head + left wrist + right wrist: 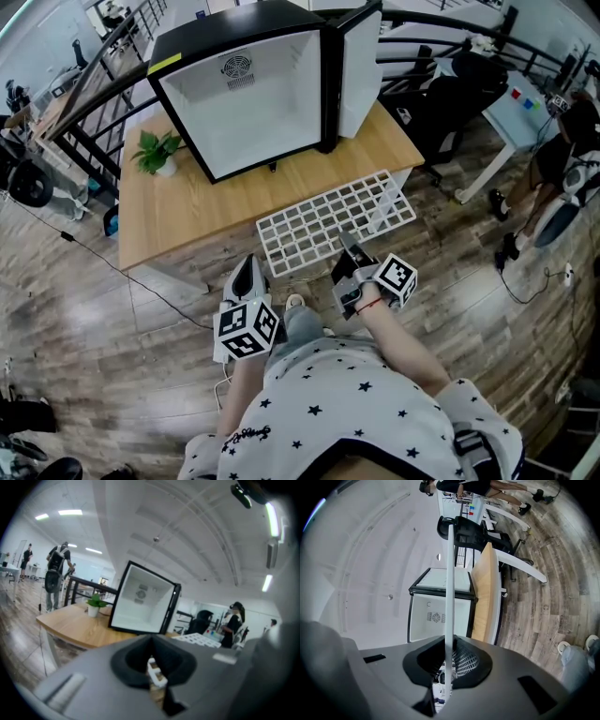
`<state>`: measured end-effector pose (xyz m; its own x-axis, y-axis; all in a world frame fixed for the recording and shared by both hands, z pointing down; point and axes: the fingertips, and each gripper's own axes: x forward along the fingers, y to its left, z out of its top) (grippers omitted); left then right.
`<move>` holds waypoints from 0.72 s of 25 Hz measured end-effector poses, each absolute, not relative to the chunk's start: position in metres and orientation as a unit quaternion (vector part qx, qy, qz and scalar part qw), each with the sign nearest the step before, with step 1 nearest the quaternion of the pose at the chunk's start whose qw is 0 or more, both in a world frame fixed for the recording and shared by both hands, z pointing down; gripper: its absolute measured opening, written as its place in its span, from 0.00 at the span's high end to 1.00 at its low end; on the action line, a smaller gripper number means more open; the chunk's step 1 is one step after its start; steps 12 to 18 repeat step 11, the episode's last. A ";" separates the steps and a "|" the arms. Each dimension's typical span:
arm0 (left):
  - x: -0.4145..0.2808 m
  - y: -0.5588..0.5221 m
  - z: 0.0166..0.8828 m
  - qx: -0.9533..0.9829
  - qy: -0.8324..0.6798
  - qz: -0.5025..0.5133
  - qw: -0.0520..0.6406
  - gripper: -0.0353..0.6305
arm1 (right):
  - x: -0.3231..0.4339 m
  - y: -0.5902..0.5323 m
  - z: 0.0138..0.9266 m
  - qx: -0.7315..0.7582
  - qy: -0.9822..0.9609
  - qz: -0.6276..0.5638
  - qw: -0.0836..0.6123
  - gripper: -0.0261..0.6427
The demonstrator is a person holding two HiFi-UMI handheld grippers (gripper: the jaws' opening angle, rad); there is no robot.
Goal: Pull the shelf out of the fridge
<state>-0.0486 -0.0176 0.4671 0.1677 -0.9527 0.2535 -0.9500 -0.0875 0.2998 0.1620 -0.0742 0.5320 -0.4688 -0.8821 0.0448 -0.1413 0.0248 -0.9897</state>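
My right gripper [349, 246] is clamped narrow on the near edge of the white wire shelf [328, 220] — in the right gripper view the shelf runs edge-on straight between the jaws. The shelf is outside the fridge [246, 94], over the front edge of the wooden table [178, 211] and jutting past it toward me. The fridge door stands open. My left gripper [247, 274] hangs near the shelf's left corner — jaws together, gripping nothing.

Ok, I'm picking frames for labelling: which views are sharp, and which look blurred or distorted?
Head view: sharp, evenly lit, strong fisheye curve. Left gripper view: soft throughout, ceiling lights glaring. Right gripper view: turned sideways, the shelf seen edge-on and sharp, corners vignetted black.
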 end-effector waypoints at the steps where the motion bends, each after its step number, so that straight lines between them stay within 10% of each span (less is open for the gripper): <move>1: -0.048 -0.018 0.467 0.737 -0.645 -0.004 0.201 0.94 | 0.163 -0.074 0.532 -0.402 0.639 -0.571 0.323 0.90; 18: -0.049 -0.023 0.467 0.735 -0.647 -0.003 0.201 0.94 | 0.160 -0.078 0.532 -0.398 0.641 -0.574 0.319 0.90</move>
